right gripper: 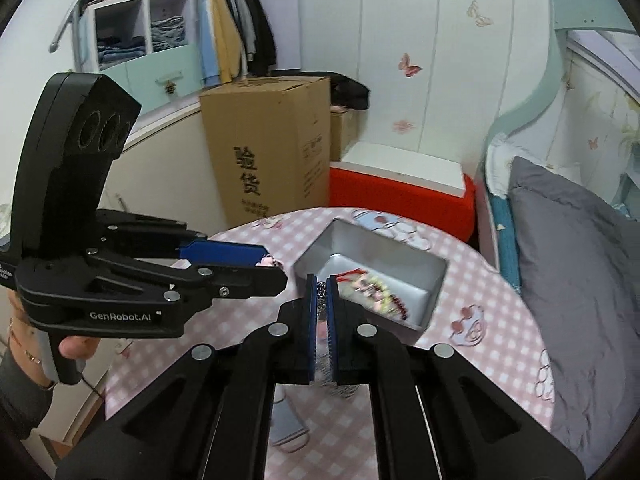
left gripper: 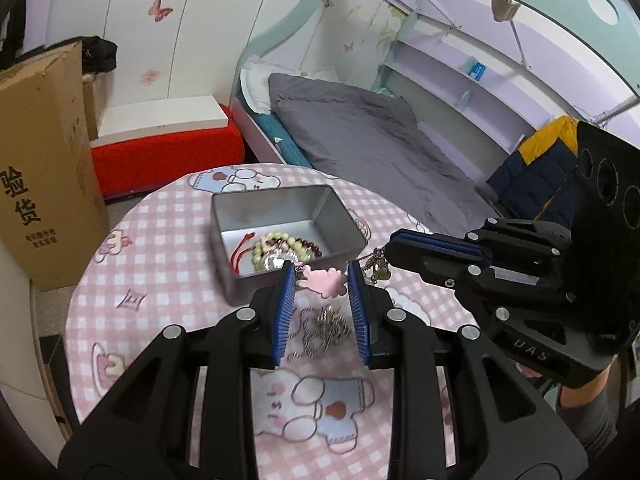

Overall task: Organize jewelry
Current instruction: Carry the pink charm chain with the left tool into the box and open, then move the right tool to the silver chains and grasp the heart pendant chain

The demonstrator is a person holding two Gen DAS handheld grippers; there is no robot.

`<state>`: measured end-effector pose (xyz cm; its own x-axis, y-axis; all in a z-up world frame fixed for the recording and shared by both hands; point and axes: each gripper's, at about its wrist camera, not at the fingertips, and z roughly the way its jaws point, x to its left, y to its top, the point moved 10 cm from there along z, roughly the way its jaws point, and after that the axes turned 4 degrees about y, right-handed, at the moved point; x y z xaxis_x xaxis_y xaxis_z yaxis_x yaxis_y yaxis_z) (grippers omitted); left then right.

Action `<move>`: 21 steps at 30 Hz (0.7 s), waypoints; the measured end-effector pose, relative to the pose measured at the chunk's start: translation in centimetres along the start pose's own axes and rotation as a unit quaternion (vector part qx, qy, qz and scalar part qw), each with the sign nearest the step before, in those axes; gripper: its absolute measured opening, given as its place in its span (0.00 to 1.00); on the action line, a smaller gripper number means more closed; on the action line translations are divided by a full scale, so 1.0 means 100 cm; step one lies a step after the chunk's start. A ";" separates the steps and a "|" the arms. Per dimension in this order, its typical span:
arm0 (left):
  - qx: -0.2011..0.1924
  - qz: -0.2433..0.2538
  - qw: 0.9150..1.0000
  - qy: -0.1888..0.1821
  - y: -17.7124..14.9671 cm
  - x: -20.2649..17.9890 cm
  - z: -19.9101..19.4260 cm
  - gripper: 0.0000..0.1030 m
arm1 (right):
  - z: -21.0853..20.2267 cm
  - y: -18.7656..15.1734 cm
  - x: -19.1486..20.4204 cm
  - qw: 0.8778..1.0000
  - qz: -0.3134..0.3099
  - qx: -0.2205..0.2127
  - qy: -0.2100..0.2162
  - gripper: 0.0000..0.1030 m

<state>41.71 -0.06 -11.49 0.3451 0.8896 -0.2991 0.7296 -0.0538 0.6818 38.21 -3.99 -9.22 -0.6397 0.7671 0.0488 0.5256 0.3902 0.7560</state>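
An open silver tin stands on the round table and holds bead bracelets and a red cord. My left gripper hangs just in front of the tin, its blue pads shut on a pink cloud-shaped charm. Under it a silver ball chain shows over the cloth; whether it hangs from the charm I cannot tell. My right gripper is to the right of the tin, shut on a metal chain whose small pendants dangle below its tips.
The table wears a pink checked cloth with cartoon prints. A tall cardboard box and a red stool with a white top stand behind it. A bed with a grey duvet runs along the right side.
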 end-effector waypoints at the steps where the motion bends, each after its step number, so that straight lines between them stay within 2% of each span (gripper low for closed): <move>1: 0.003 -0.003 1.000 -0.002 0.002 0.000 0.004 0.26 | 0.003 0.002 -0.005 1.000 0.003 0.002 -0.004 0.03; 8: 0.043 -0.020 0.999 0.012 0.013 0.012 0.049 0.26 | 0.033 0.001 -0.035 0.999 0.033 0.013 -0.018 0.03; 14: 0.070 -0.023 0.997 0.026 0.013 0.019 0.084 0.26 | 0.062 -0.016 -0.057 0.997 0.058 0.035 -0.022 0.03; 21: 0.085 -0.013 0.996 0.040 0.006 0.019 0.104 0.26 | 0.073 -0.030 -0.066 0.996 0.072 0.047 -0.014 0.03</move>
<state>48.94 -3.09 -18.61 0.2822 0.9243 -0.2571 0.8291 -0.1001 0.5501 44.96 -6.53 -16.57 -0.5394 0.8314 0.1331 0.6611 0.3203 0.6785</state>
